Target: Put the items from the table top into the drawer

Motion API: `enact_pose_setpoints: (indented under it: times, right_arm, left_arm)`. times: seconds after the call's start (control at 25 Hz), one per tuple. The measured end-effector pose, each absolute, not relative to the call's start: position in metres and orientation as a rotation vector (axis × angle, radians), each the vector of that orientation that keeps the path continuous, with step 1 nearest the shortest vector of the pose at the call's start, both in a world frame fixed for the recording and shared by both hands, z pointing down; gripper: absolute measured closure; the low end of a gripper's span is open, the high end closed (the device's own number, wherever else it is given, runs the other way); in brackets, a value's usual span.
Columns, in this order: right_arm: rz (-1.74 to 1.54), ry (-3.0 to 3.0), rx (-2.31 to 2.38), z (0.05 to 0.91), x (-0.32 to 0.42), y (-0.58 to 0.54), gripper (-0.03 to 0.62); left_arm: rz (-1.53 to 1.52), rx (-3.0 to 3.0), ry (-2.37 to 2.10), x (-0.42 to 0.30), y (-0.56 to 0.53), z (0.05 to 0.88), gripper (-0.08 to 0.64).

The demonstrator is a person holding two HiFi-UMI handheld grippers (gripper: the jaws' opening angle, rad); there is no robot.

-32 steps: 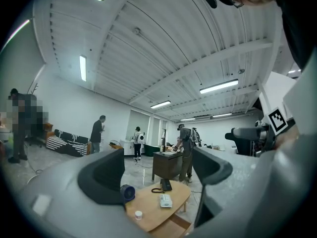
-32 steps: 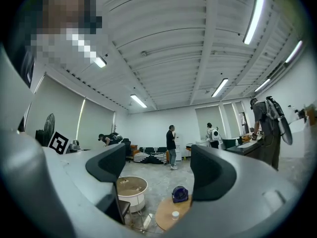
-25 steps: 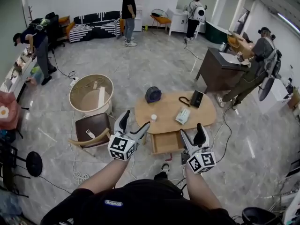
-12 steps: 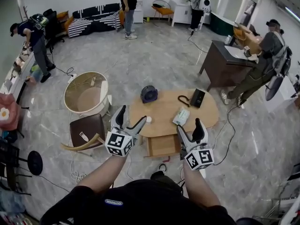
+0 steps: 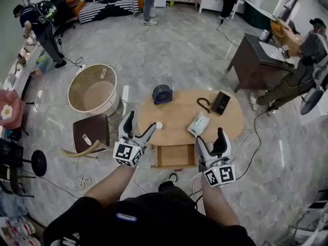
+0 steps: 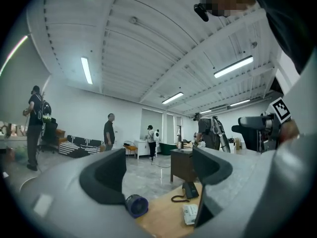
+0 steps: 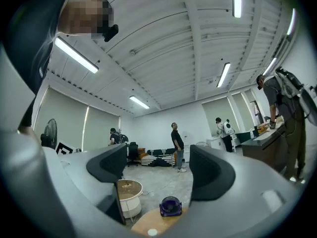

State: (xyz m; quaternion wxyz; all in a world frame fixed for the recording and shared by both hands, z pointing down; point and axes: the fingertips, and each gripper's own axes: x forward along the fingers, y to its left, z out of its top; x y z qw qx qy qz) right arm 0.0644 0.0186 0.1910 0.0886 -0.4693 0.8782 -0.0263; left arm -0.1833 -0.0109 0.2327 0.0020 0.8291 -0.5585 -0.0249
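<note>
The left hand-held gripper (image 5: pixel 140 122) is held out level at the near left edge of the worktop. Its 2 jaws are spread apart with nothing between them. The right hand-held gripper (image 5: pixel 211 137) is held the same way at the near right, just right of the open drawer. Its jaws are released and grasp nothing. Neither gripper touches any item.

The worktop (image 5: pixel 177 111) is an oval wooden coffee table on a grey floor (image 5: pixel 174 50). Its drawer (image 5: pixel 175 157) is pulled out toward the person, between the 2 grippers, with its wooden bottom showing.

4 items lie on the worktop:
- A round purple fan (image 5: pixel 162 94) sits at the far left edge, ahead of the left hand-held gripper.
- A black telephone (image 5: pixel 221 102) with a looped cord sits at the far right, well ahead of the right hand-held gripper.
- A white packet (image 5: pixel 199 124) lies toward the front right, between the telephone and the drawer, and is the item nearest the right hand-held gripper.
- A small white round cap (image 5: pixel 159 125) sits at the front left edge. In the head view it appears just beside the tip of the left hand-held gripper's right jaw.

In the left gripper view, the fan, telephone and packet show low and ahead between the jaws. In the right gripper view, the fan and cap show low between the jaws.
</note>
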Motion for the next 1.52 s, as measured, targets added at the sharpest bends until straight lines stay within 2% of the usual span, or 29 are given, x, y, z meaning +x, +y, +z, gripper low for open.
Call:
enact_pose_setpoints:
  times: [0.56,1.04,1.52]
  right_arm:
    - [-0.238,2.643,-1.411,0.278,0.123,-0.036,0.19]
    - [-0.223,2.748,-1.4,0.375,0.082,-0.053,0.19]
    - [-0.282,2.7,-1.475,0.491,0.043,-0.053,0.19]
  left_arm:
    - [0.261,2.433,-1.741,-0.162,-0.036,0.401,0.143]
    - [0.415,2.47,-1.619,-0.171,-0.069,0.525,0.143]
    - [0.521,2.534,-1.38,-0.164,-0.097,0.692,0.152]
